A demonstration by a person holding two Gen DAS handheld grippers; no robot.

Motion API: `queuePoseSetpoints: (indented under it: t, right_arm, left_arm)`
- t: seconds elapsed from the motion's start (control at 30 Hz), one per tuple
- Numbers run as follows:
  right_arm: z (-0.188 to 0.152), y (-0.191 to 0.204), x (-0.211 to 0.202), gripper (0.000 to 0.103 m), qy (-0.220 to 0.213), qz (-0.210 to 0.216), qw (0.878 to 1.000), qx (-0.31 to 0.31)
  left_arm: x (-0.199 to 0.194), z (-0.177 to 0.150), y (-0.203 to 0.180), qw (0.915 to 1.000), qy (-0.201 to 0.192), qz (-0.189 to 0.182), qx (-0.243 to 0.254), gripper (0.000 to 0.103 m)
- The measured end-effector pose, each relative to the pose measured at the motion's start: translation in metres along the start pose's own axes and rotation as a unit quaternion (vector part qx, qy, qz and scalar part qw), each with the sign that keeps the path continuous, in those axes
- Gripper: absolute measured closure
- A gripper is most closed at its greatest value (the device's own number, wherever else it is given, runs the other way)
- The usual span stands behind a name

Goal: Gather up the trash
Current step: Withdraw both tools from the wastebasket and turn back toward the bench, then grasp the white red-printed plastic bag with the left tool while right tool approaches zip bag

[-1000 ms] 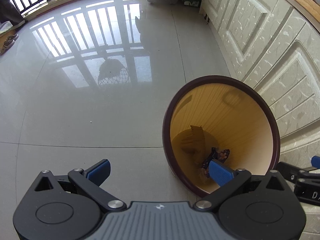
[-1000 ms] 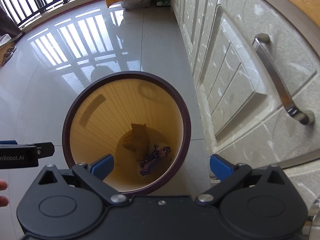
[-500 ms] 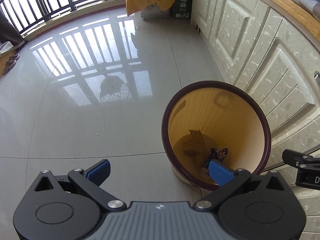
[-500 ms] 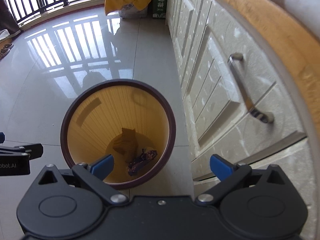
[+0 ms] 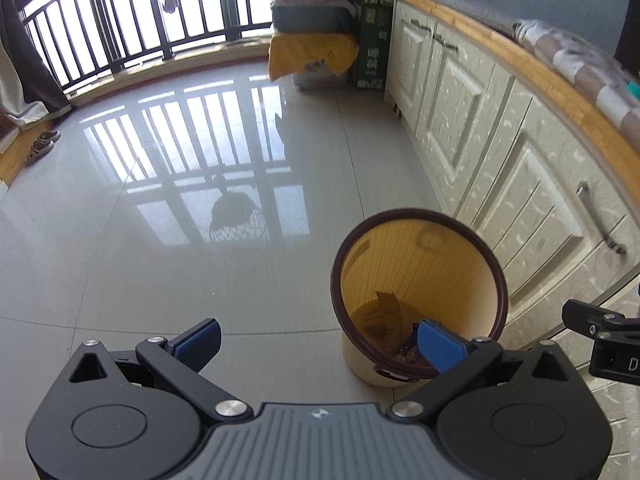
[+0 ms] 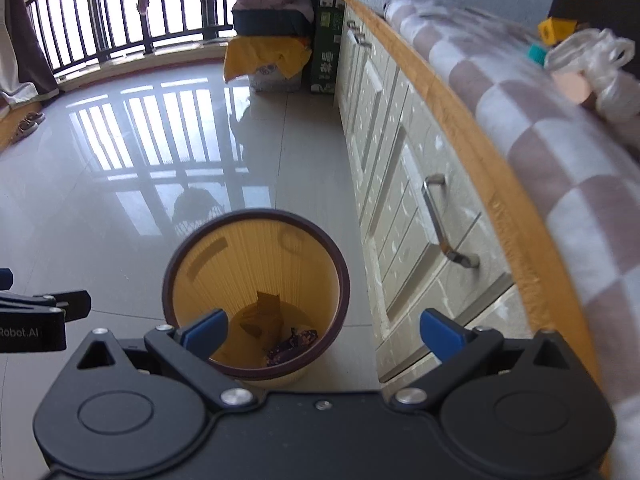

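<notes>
On the glossy tiled floor [image 5: 168,264], just beside a row of cream cabinets [image 5: 508,152], stands a round bin [image 6: 256,300] with a dark rim and a ribbed yellow inside. At its bottom lie a brown paper scrap [image 6: 264,316] and a dark patterned wrapper [image 6: 292,344], side by side. The left gripper [image 5: 318,340] hangs above the floor to the left of the bin, its blue-padded jaws spread wide and holding nothing. The right gripper [image 6: 322,330] hovers over the bin's near edge, jaws likewise wide apart and empty. Along the cabinet top runs a wooden edge with a checked cloth [image 6: 560,136] draped over it, and a white plastic bag [image 6: 600,68] lies on the cloth. A black railing [image 5: 120,24] lines the far window.
</notes>
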State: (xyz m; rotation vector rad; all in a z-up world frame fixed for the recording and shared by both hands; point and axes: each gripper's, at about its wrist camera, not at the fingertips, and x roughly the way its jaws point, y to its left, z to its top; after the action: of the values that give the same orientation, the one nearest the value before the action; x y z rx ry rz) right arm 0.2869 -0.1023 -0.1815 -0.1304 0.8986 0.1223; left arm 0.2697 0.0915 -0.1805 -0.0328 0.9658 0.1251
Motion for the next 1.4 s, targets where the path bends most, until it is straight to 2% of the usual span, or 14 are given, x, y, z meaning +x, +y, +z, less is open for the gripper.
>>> queuePoseSetpoints:
  t: [0.33,0.63,0.83,1.0,1.4]
  right_arm:
    - [0.013,-0.004,-0.095,0.000,-0.093,0.001,0.996,0.007]
    - [0.006,-0.044,-0.178,0.000,-0.171,-0.030,0.985,0.014]
    - [-0.005,-0.085,-0.219,0.000,-0.215,-0.053,0.975,0.026]
    - [-0.020,-0.130,-0.240,0.000,-0.238,-0.085,0.967,0.042]
    - [-0.069,-0.249,-0.255,0.000,-0.258,-0.174,0.945,0.103]
  left_arm:
    - [-0.086,0.004,0.006,0.9965,-0.082,-0.005,-0.015,0.000]
    - [-0.162,0.008,-0.025,0.9867,-0.159,-0.034,-0.001,0.000]
    - [-0.200,0.005,-0.066,0.9784,-0.200,-0.054,0.005,0.000]
    - [-0.217,0.001,-0.108,0.9727,-0.217,-0.079,0.016,0.000]
    - [-0.226,-0.014,-0.225,0.9584,-0.240,-0.133,0.078,0.000]
